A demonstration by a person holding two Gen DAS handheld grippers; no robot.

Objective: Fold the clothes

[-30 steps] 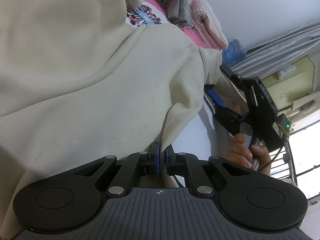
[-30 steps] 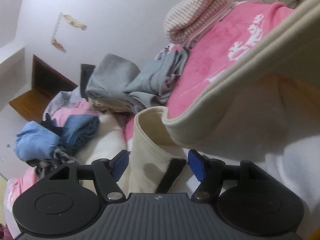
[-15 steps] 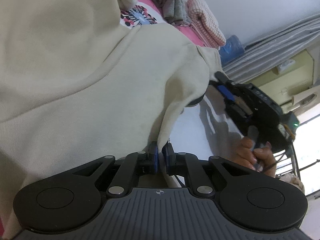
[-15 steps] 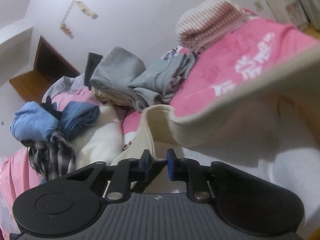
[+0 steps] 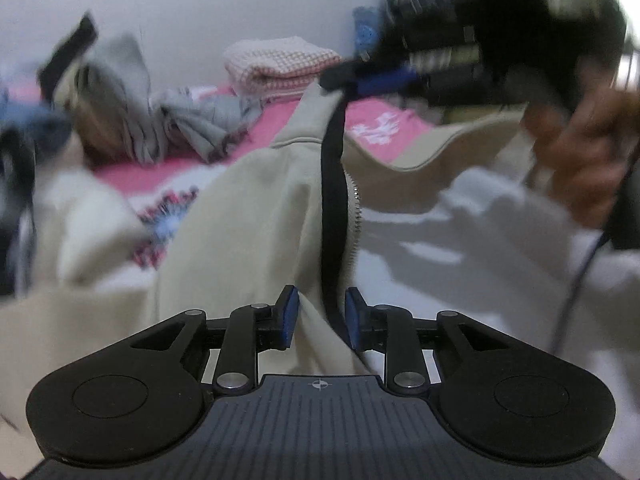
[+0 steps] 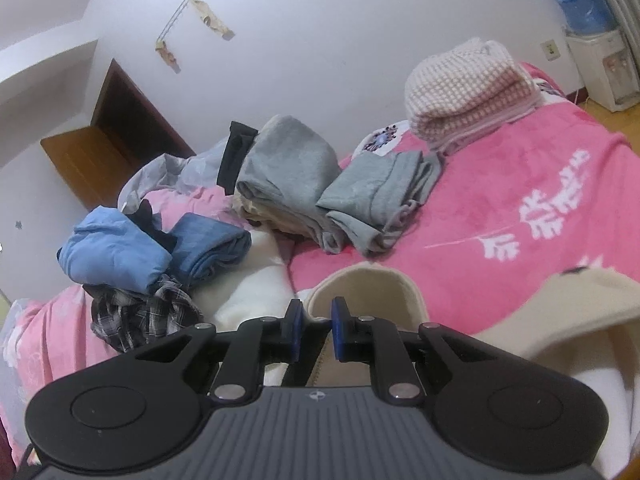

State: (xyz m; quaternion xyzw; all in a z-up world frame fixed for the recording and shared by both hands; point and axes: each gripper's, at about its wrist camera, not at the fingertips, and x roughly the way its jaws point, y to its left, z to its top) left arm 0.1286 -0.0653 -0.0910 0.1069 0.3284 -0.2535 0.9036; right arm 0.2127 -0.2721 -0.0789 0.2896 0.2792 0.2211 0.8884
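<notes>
Left claw (image 5: 318,318) now opening — cream jacket (image 5: 256,216) (blurred) seemingly looser.

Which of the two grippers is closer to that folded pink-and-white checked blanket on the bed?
Right. The right gripper grips the cream jacket's edge just in front of the checked blanket; the left gripper, jaws opening, sits farther back around the jacket's zipper edge.

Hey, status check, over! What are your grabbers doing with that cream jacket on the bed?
Left gripper opening, cream jacket slack between pads. Right gripper pinching its top edge. Nothing blocking.
</notes>
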